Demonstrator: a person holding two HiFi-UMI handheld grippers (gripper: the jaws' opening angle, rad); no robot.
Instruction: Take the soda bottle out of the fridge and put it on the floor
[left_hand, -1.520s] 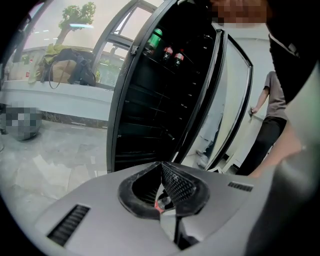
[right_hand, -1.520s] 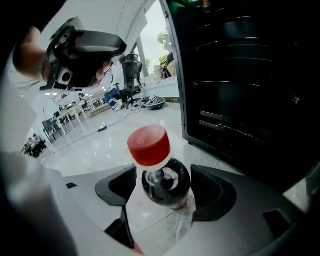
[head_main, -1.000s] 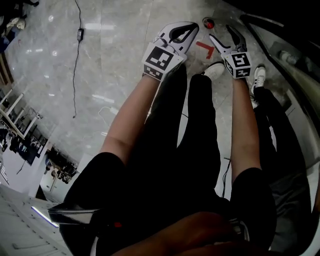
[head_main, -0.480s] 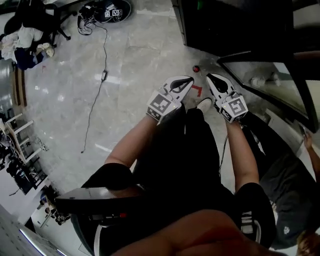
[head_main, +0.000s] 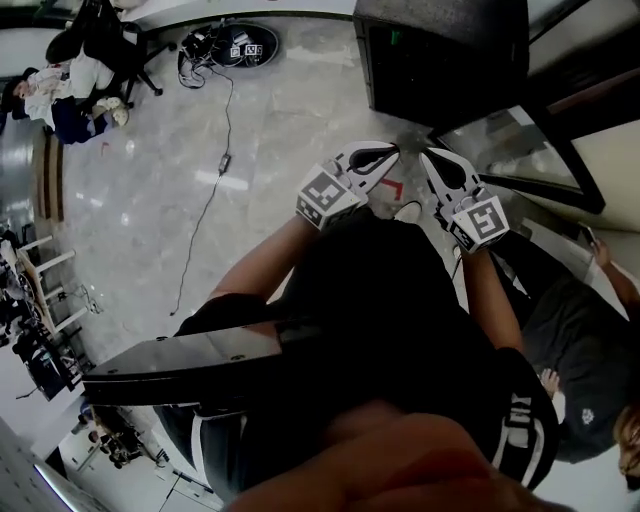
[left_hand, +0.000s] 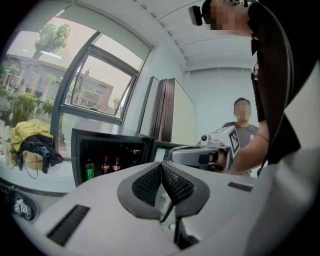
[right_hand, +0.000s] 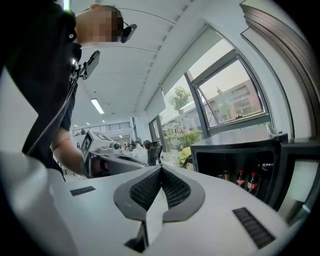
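Note:
The small black fridge stands open at the top of the head view, its glass door swung out to the right. Two red-capped soda bottles stand inside beside a green can; the right gripper view also shows the soda bottles in the fridge. My left gripper and right gripper are held side by side in front of the fridge. Each is shut with nothing between its jaws, as both the left gripper and right gripper show close up.
A red tape mark lies on the marble floor between the grippers. A cable runs across the floor at left. A person crouches at the right. A bag lies on the window sill.
The right gripper's jaws have gone from wide open to shut. The head view has lifted, bringing the fridge in. The red-capped thing seen on the floor earlier is out of sight.

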